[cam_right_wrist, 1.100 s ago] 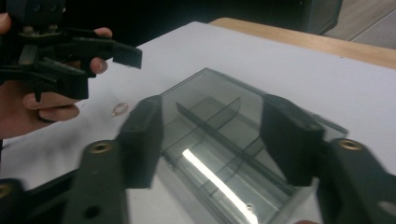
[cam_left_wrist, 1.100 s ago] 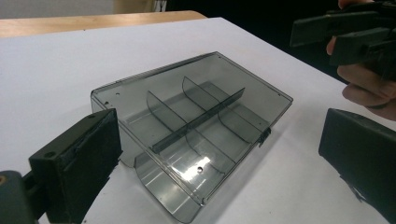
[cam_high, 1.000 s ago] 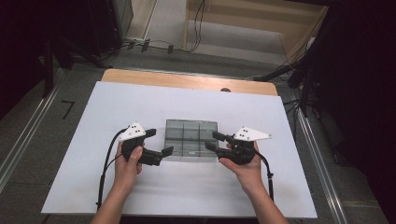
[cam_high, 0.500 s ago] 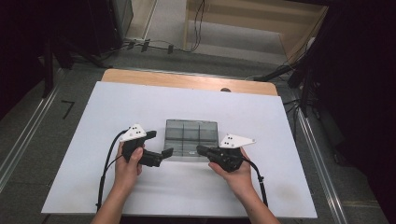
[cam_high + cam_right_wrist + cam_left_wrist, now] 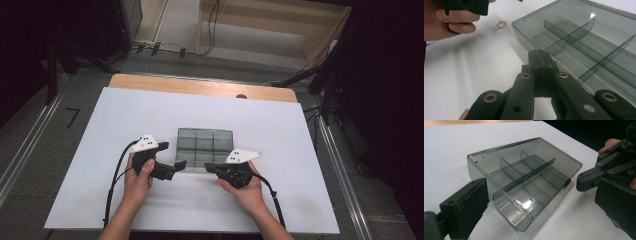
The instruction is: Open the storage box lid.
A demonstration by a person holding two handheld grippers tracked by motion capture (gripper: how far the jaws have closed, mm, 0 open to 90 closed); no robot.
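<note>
A smoky clear plastic box (image 5: 204,145) with inner dividers lies in the middle of the white table top. My left gripper (image 5: 179,164) sits at the box's near left corner. In the left gripper view its jaws stand wide apart with that end of the box (image 5: 524,170) between them, one pad beside the left wall, so the left gripper (image 5: 540,183) is open. My right gripper (image 5: 207,165) points left along the box's near edge. Its jaws are shut on nothing, tips (image 5: 540,56) right at the wall of the box (image 5: 584,40). The right gripper (image 5: 580,181) also appears at the right of the left gripper view.
A small pinkish ring (image 5: 501,24) lies on the white top (image 5: 125,115) near the person's left hand (image 5: 454,22). A wooden strip (image 5: 200,86) edges the far side. Cables trail from both grippers toward the near edge. Dark floor and stands surround the table.
My right gripper has moved left and nearer, from the box's right side to its near edge, and its jaws have closed. The left gripper and the box have stayed put.
</note>
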